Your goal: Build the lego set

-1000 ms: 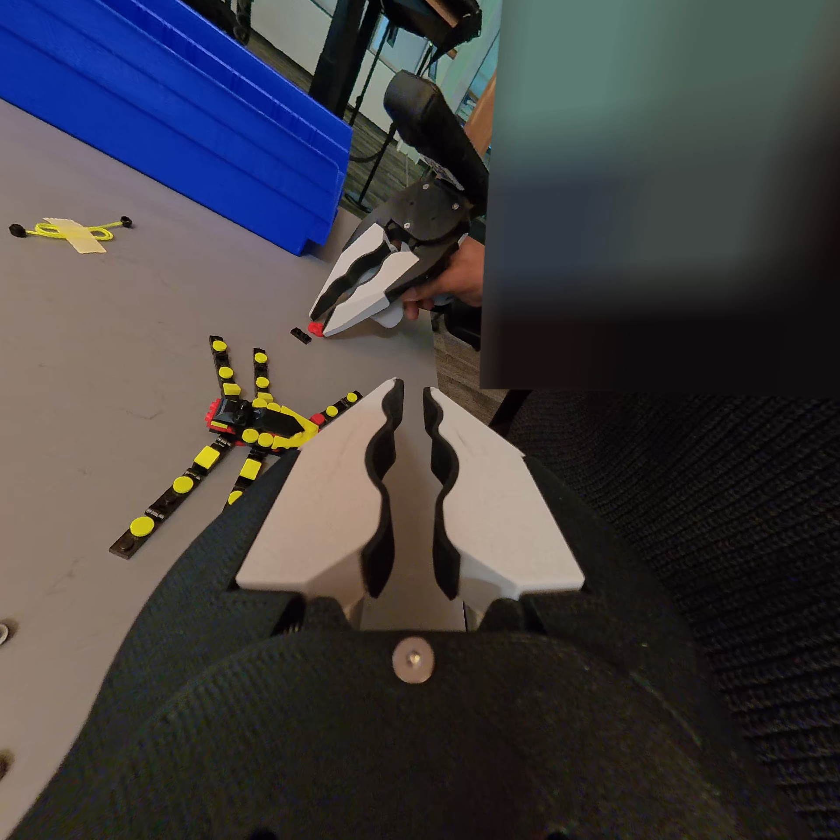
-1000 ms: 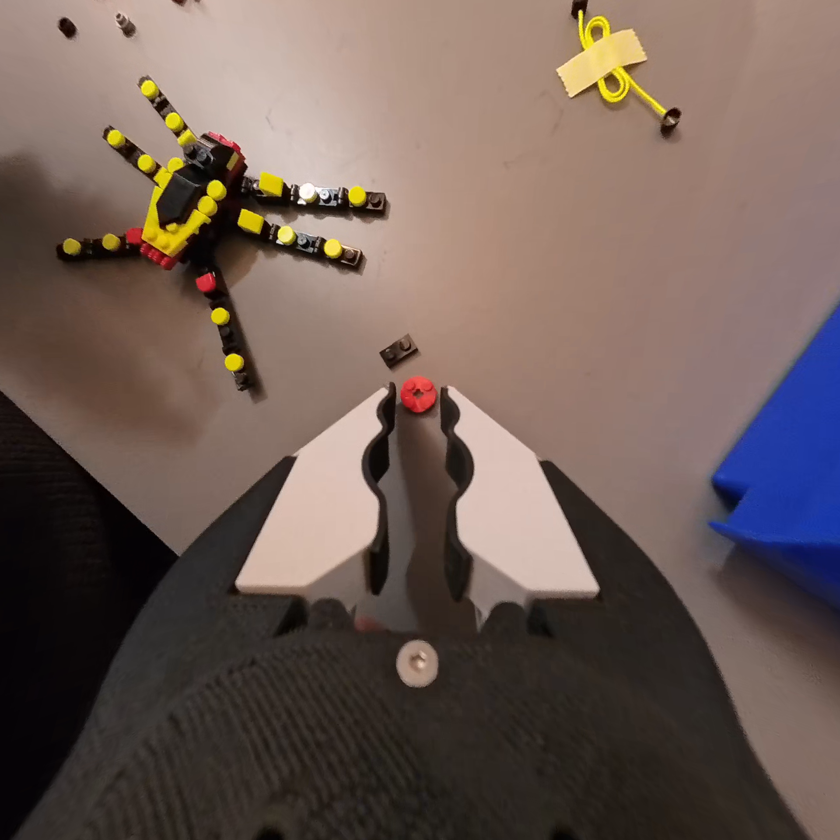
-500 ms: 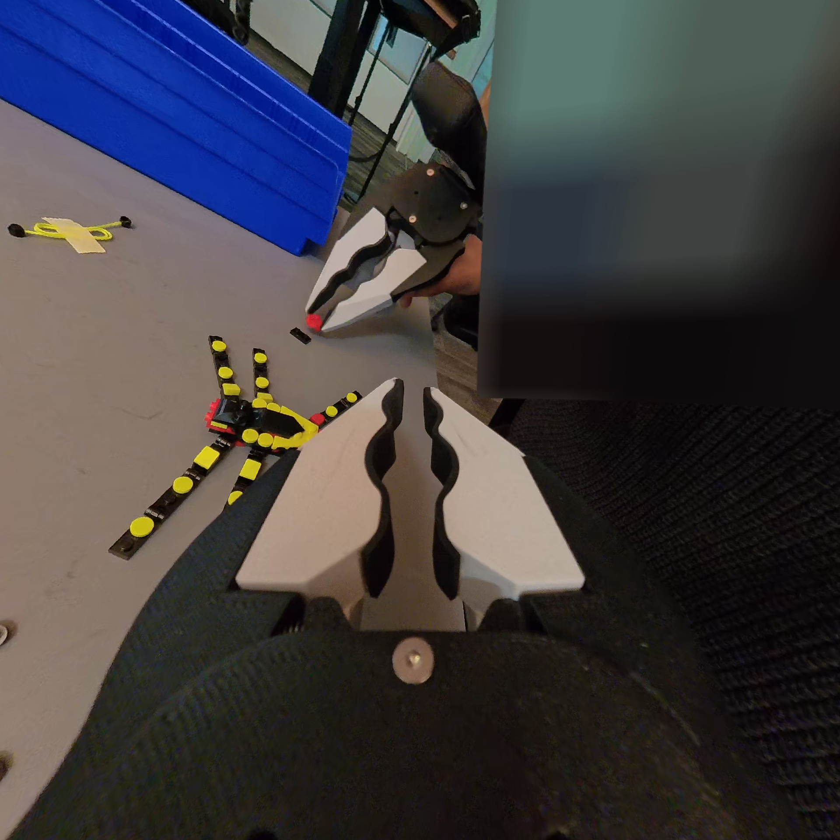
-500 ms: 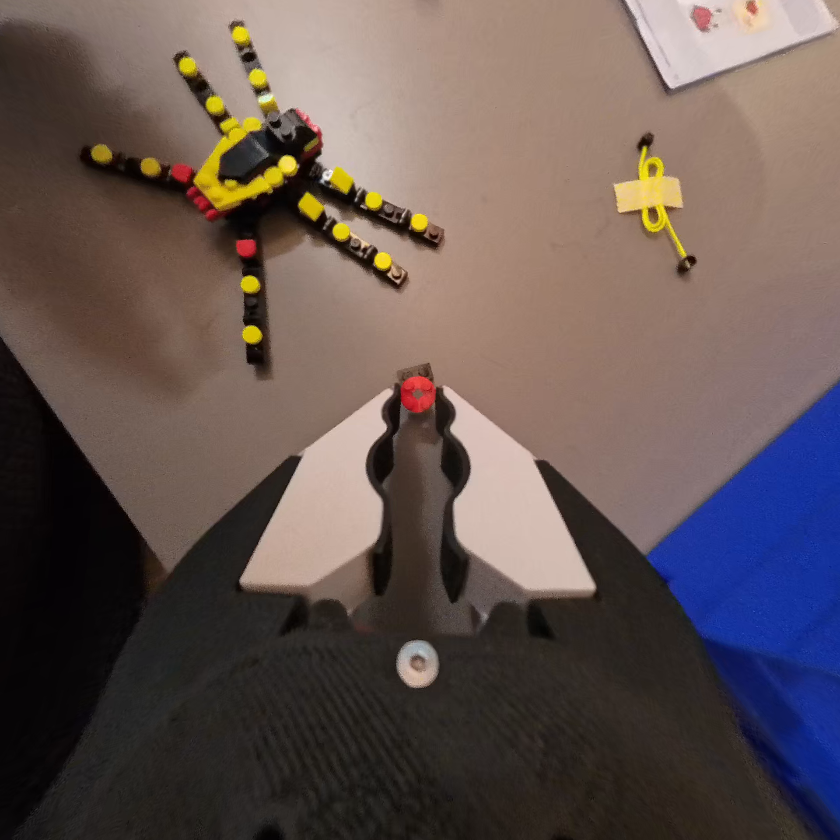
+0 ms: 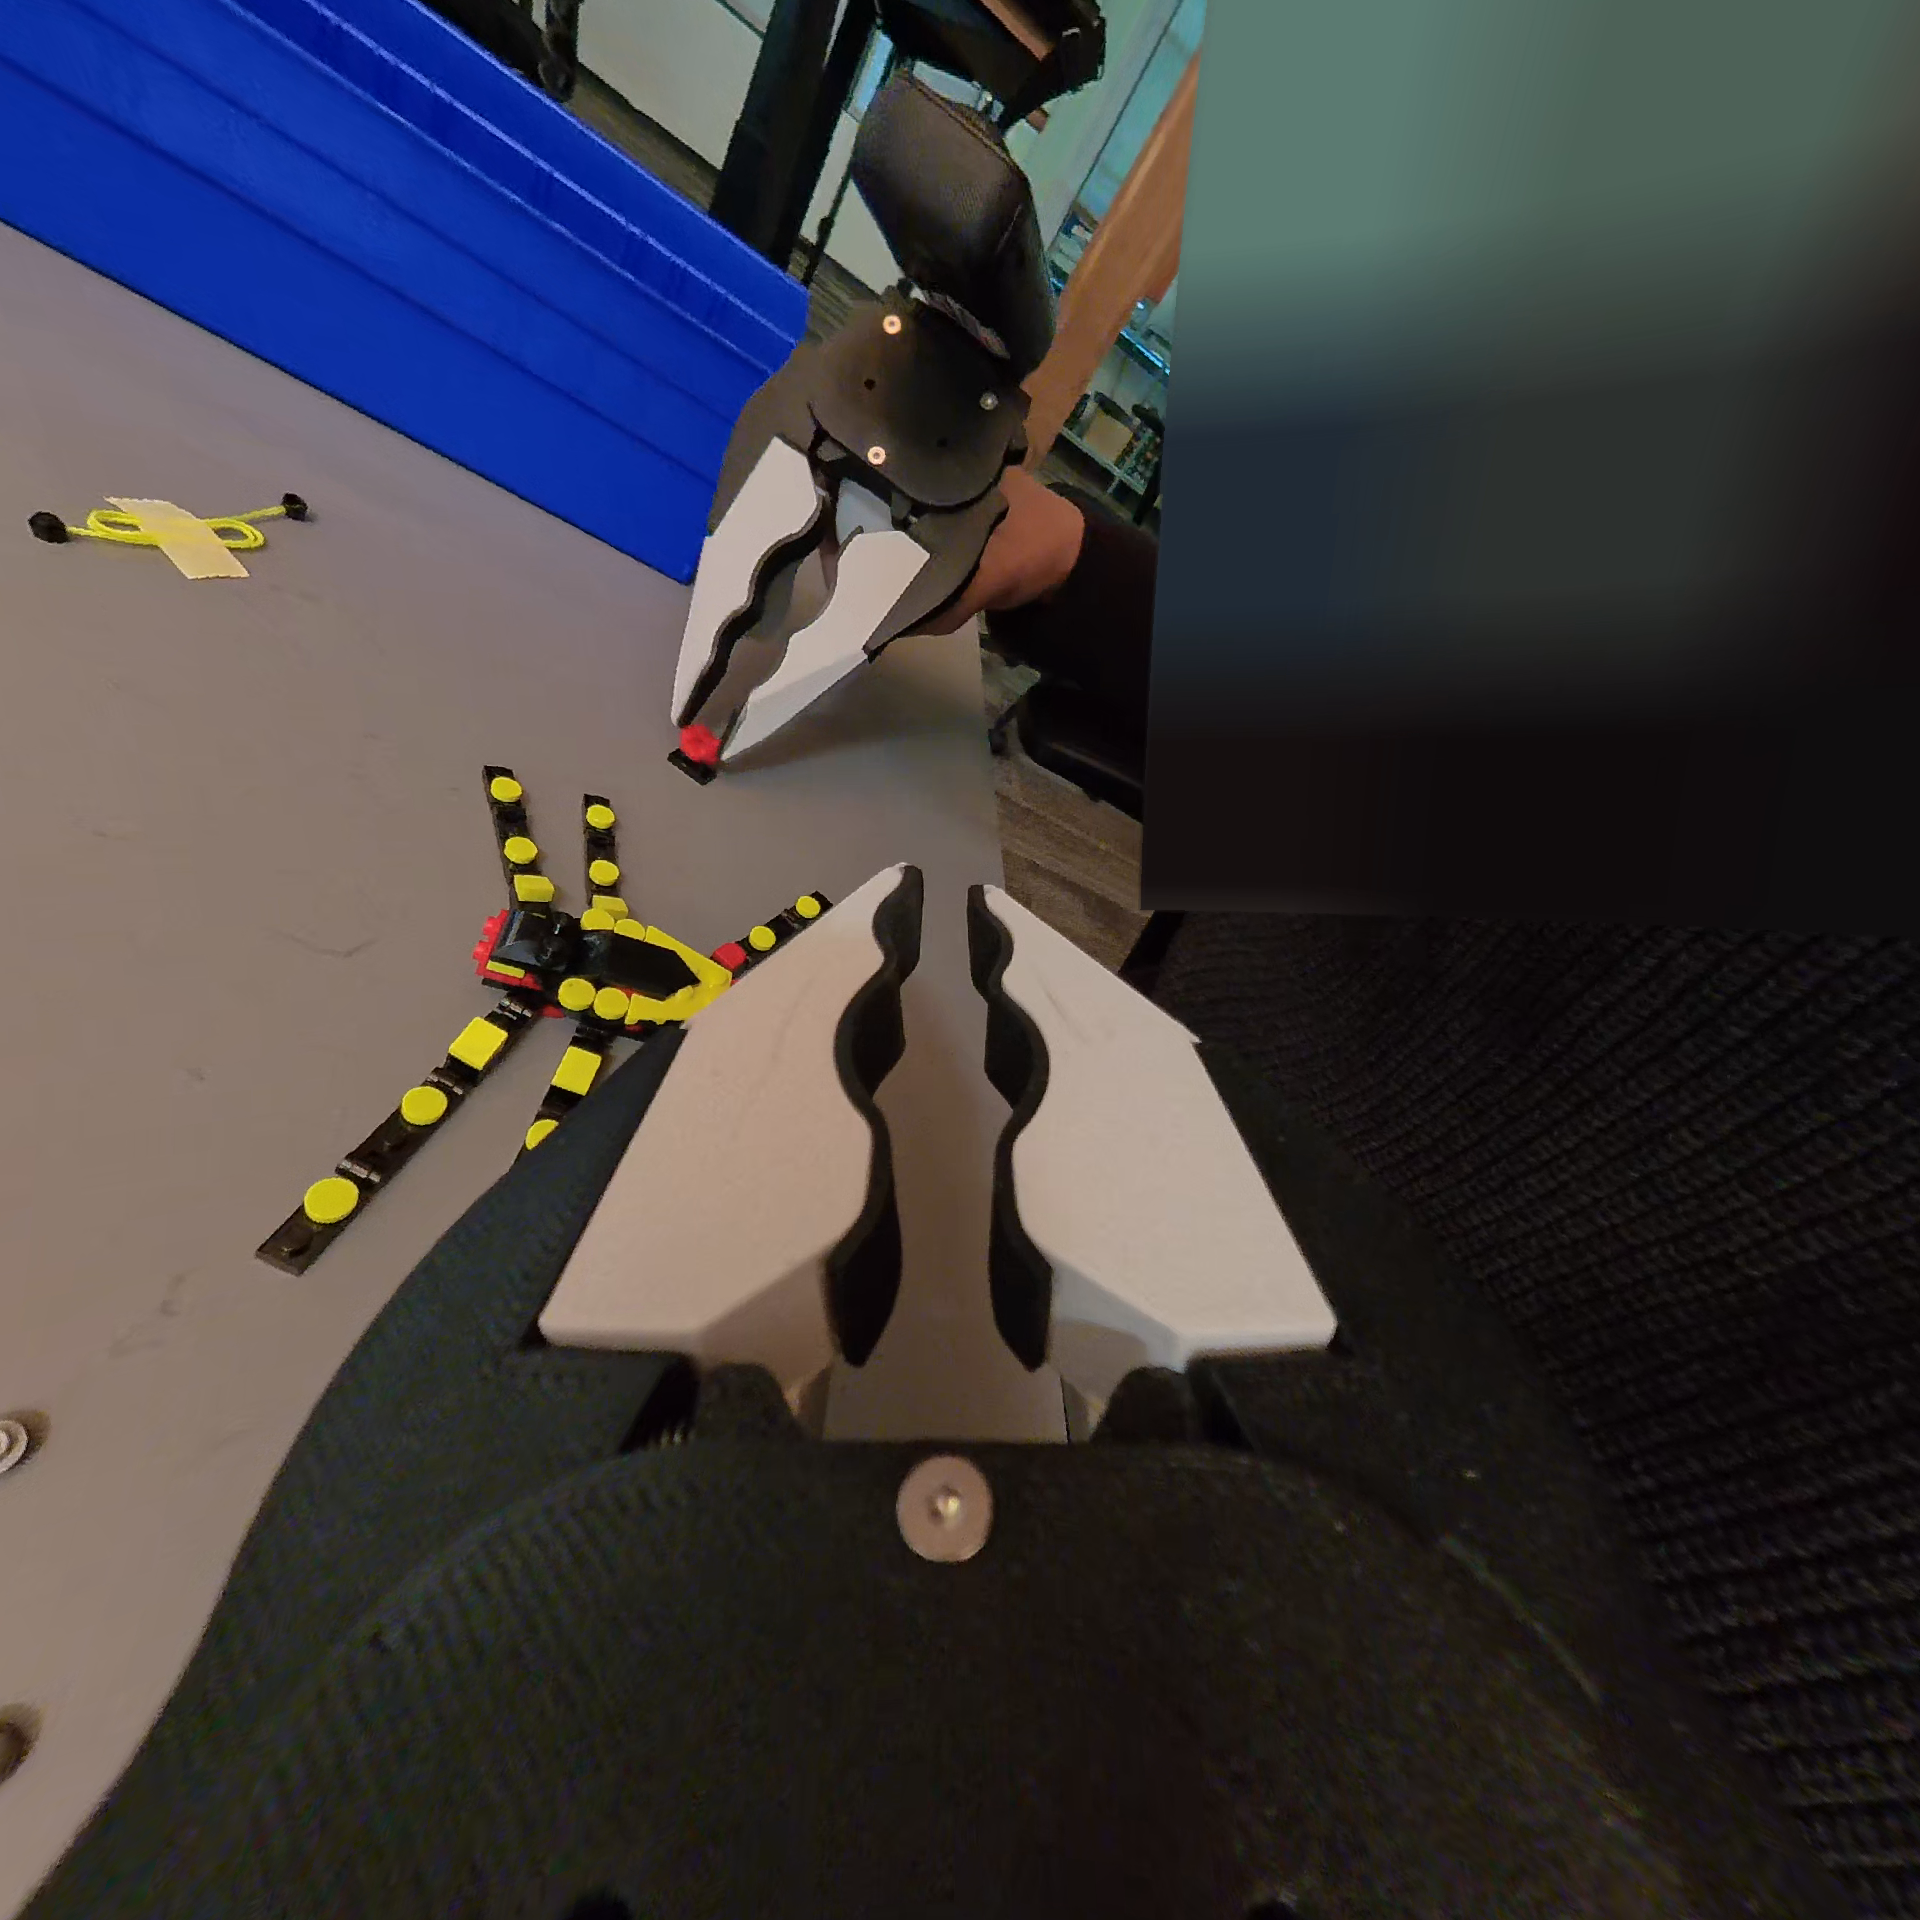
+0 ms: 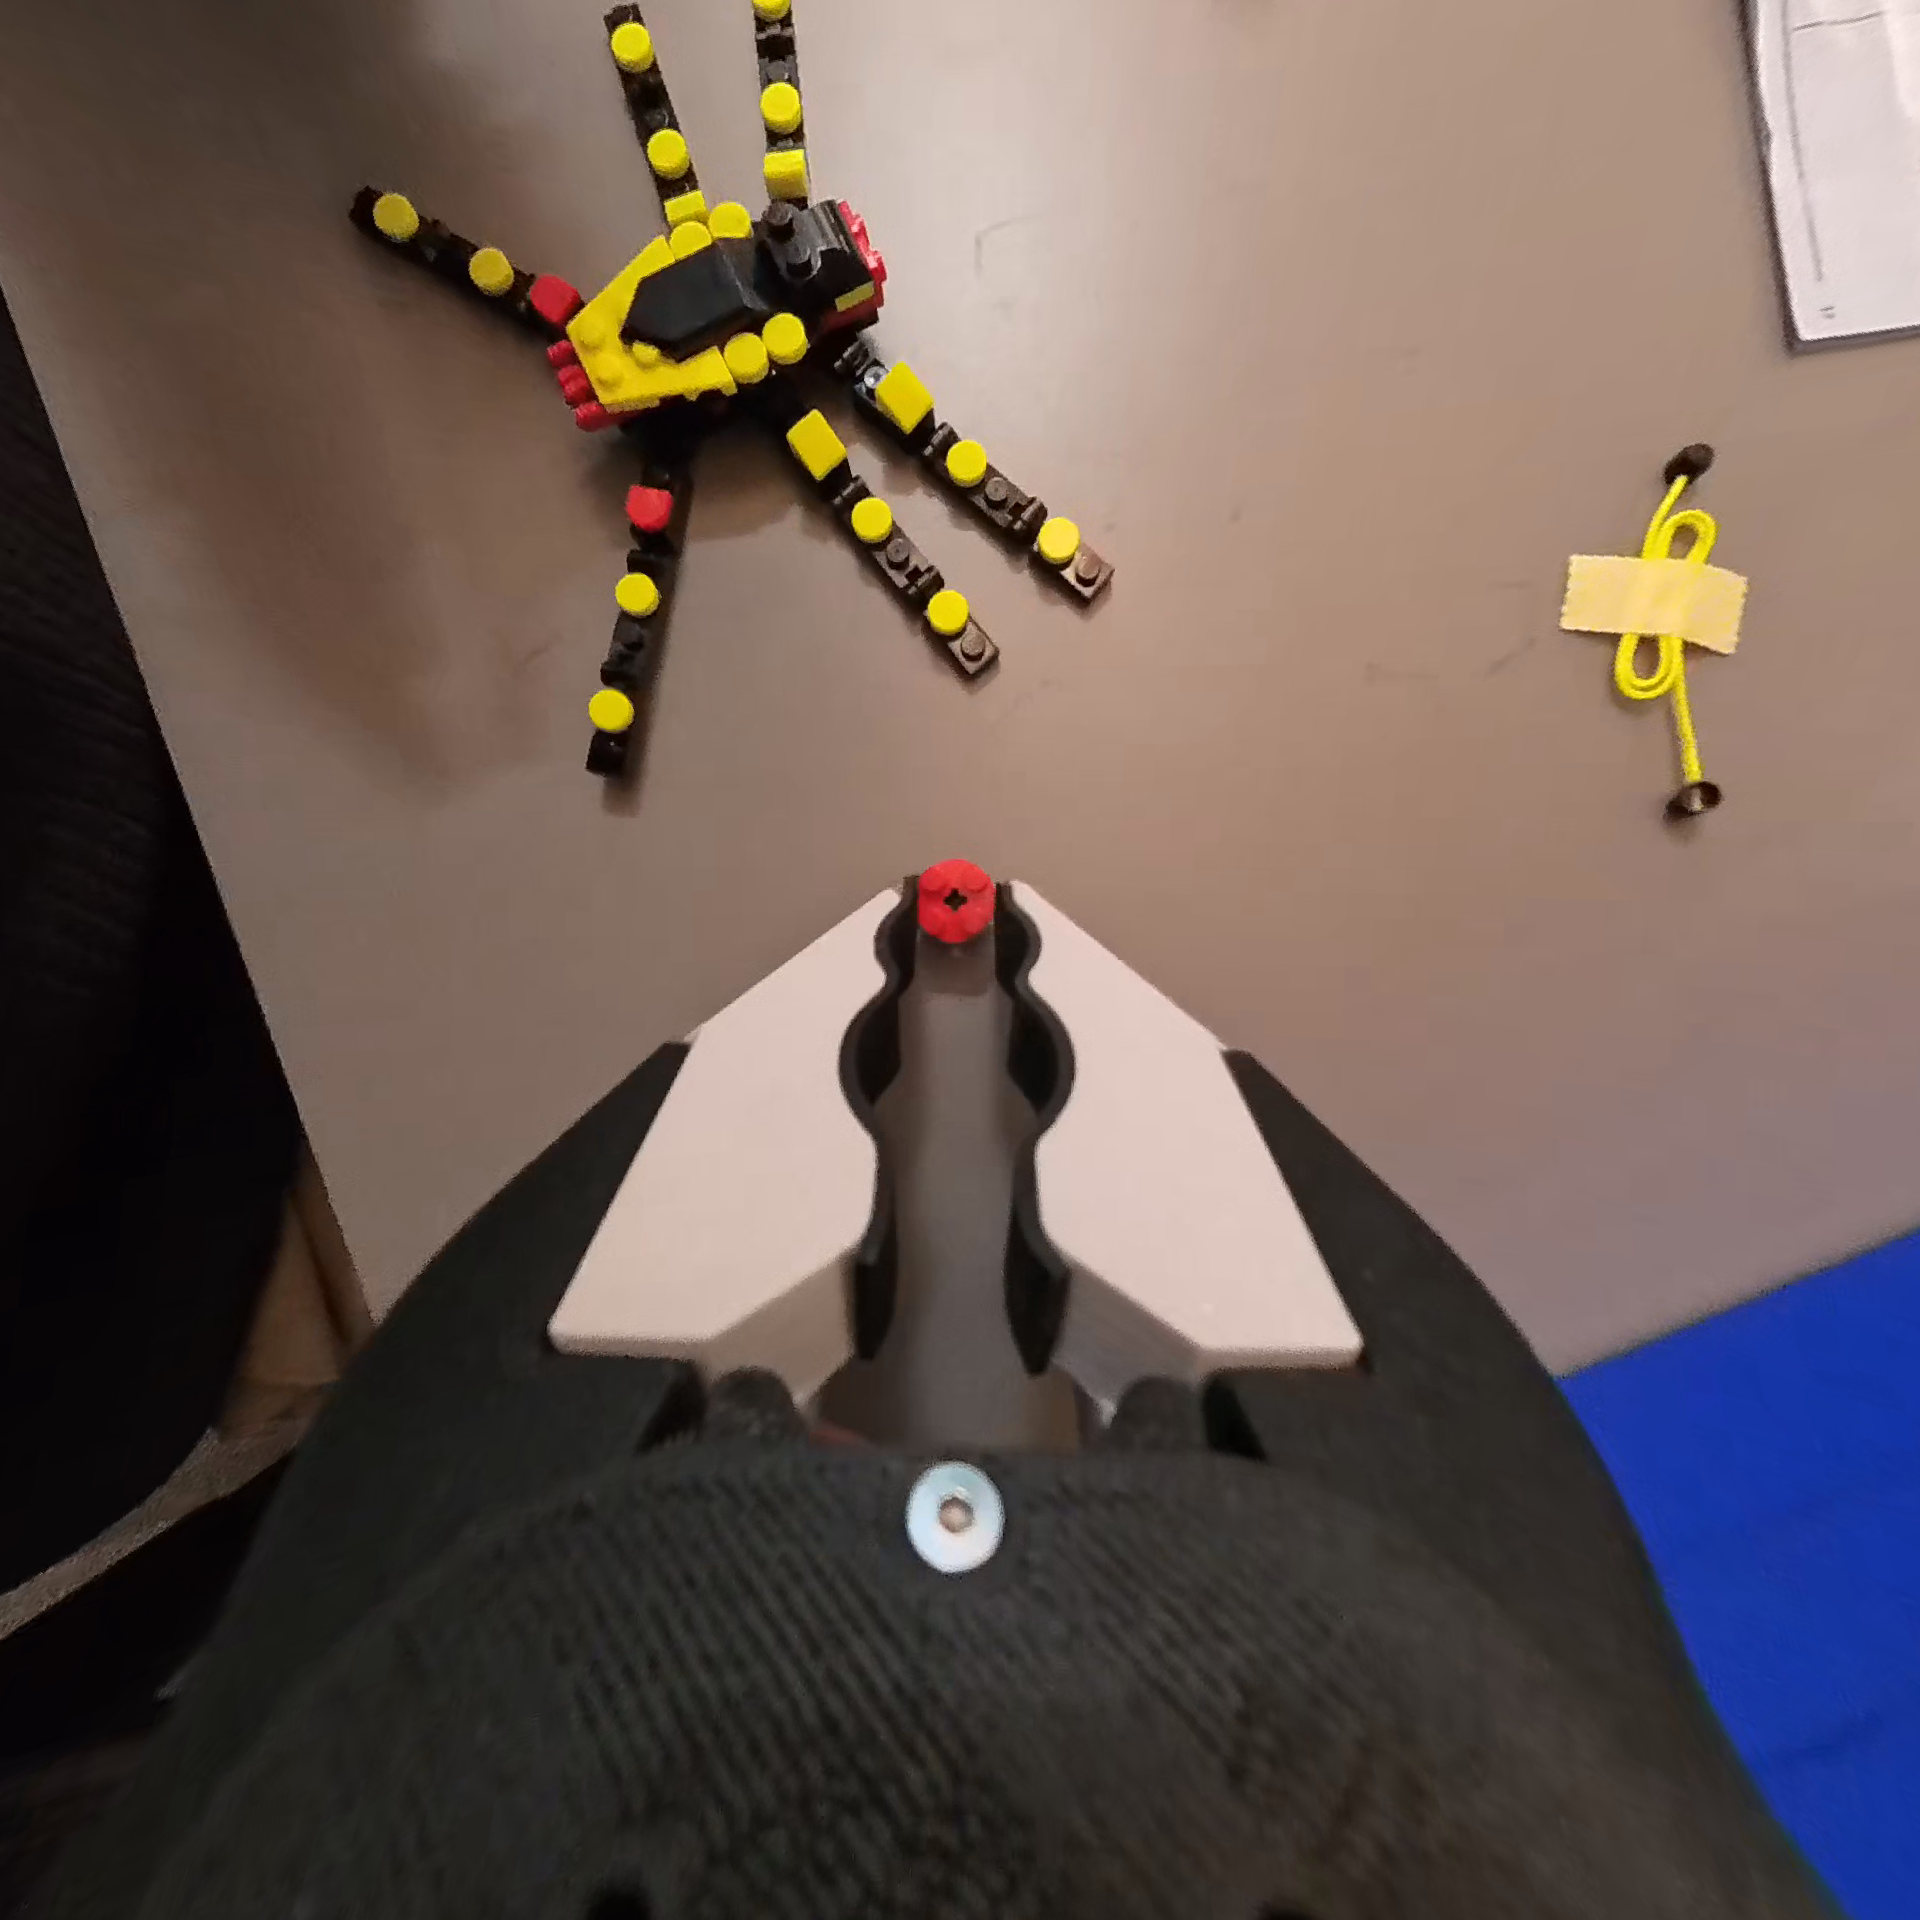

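A black, yellow and red lego spider (image 5: 592, 961) lies on the grey table, just left of my left gripper (image 5: 943, 894). That gripper is empty, its fingers a narrow gap apart, near the table's edge. My right gripper (image 6: 954, 904) is shut on a small red round piece (image 6: 954, 902), tips pointing down at the table. In the left wrist view the right gripper (image 5: 710, 740) holds the red piece (image 5: 698, 742) directly on or just over a small black plate (image 5: 694, 767); I cannot tell whether they touch. The spider (image 6: 707, 312) lies beyond the right gripper's tips.
A blue bin (image 5: 416, 260) stands along the table's far side and shows at the lower right of the right wrist view (image 6: 1766, 1455). A yellow string with tape (image 6: 1652, 613) and a paper sheet (image 6: 1839, 156) lie to the right. A black chair back (image 5: 1558, 1247) is beside the table edge. The grippers' ends are close to 20 cm from one another. My left tips are roughly 9 cm from the spider (image 6: 707, 312).
My right gripper closed on the red round piece and carried it over the small black plate, which is now hidden under it. The left gripper has not moved.
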Tool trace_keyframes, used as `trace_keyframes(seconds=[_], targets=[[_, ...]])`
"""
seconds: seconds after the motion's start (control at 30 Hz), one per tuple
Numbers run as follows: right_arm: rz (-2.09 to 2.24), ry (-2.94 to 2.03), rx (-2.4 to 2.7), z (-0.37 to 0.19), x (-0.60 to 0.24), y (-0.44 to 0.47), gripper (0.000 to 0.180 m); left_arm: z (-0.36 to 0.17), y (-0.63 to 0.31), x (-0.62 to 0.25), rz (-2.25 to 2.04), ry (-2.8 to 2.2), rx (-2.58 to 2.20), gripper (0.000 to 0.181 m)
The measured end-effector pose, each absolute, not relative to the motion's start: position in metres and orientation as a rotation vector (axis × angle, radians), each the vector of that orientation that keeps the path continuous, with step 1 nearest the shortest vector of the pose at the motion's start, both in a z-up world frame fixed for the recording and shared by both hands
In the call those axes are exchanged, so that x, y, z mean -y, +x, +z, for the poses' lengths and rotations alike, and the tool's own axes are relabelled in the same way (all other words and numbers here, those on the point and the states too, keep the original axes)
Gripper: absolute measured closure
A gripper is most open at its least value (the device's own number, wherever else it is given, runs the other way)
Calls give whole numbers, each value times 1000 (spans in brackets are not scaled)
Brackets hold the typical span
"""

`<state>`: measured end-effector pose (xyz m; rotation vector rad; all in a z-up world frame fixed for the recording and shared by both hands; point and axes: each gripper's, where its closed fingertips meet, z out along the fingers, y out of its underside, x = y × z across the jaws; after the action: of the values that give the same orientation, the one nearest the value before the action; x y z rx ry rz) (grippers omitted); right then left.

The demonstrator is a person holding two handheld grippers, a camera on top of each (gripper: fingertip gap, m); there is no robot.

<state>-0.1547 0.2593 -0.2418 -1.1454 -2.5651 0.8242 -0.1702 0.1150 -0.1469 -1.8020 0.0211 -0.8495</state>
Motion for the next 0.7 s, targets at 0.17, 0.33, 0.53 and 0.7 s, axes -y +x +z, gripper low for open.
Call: trace_keyframes(seconds=[0.17, 0.33, 0.53, 0.7], targets=[[812, -1141, 2593, -244, -259, -154, 167, -146, -171, -115, -849, -1799, -18, 175], [797, -1141, 2611, -246, -260, -152, 167, -146, -171, -115, -852, -1798, -18, 175], [784, -1115, 2621, -242, -259, -155, 168, -146, -171, -115, -853, -1797, -17, 175], [762, -1130, 2644, -244, -260, -157, 168, -146, -171, -115, -852, -1798, -18, 175]])
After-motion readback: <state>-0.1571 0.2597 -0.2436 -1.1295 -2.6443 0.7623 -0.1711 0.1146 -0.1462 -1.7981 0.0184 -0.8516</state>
